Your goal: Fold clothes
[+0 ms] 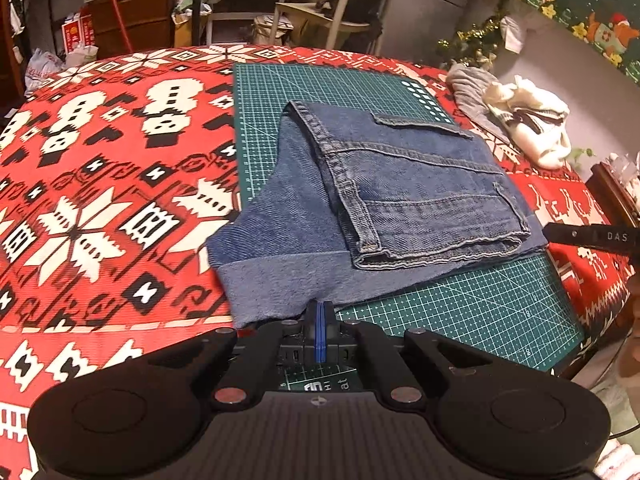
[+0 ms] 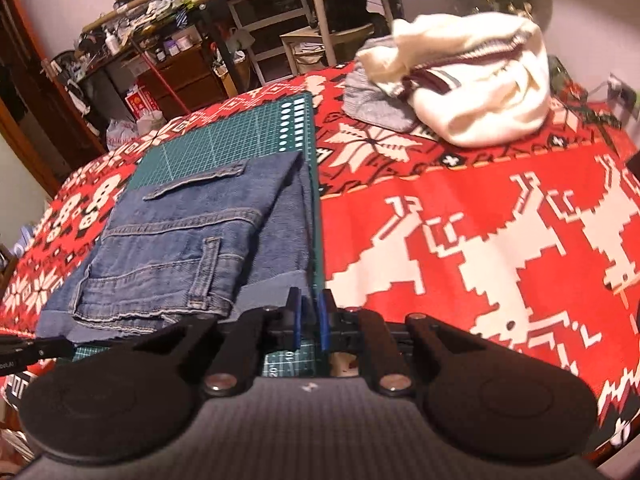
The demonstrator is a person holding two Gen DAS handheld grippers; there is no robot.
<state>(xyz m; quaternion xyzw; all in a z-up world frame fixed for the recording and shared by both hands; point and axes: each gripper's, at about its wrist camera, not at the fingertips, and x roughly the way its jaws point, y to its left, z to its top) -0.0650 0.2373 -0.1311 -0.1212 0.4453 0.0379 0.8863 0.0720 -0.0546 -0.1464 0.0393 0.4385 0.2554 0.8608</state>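
Observation:
Folded blue jeans [image 1: 400, 192] [image 2: 180, 232] lie flat on a green cutting mat [image 1: 460, 312] [image 2: 188, 140], waistband and pocket uppermost. My left gripper [image 1: 320, 312] is shut with its blue pads pressed together and nothing between them. It sits just at the near hem of the jeans. My right gripper [image 2: 310, 312] hovers at the jeans' near right corner, over the mat's edge. Its pads stand a narrow gap apart with no cloth pinched between them. A black finger of the right gripper [image 1: 592, 236] shows at the right edge of the left wrist view.
A red, white and black patterned tablecloth [image 1: 100, 200] [image 2: 480, 240] covers the table. A white knitted sweater [image 1: 536, 124] [image 2: 480, 92] and a grey garment [image 1: 472, 88] [image 2: 372, 104] are heaped at the far right. A chair [image 1: 344, 8] and cluttered shelves stand beyond.

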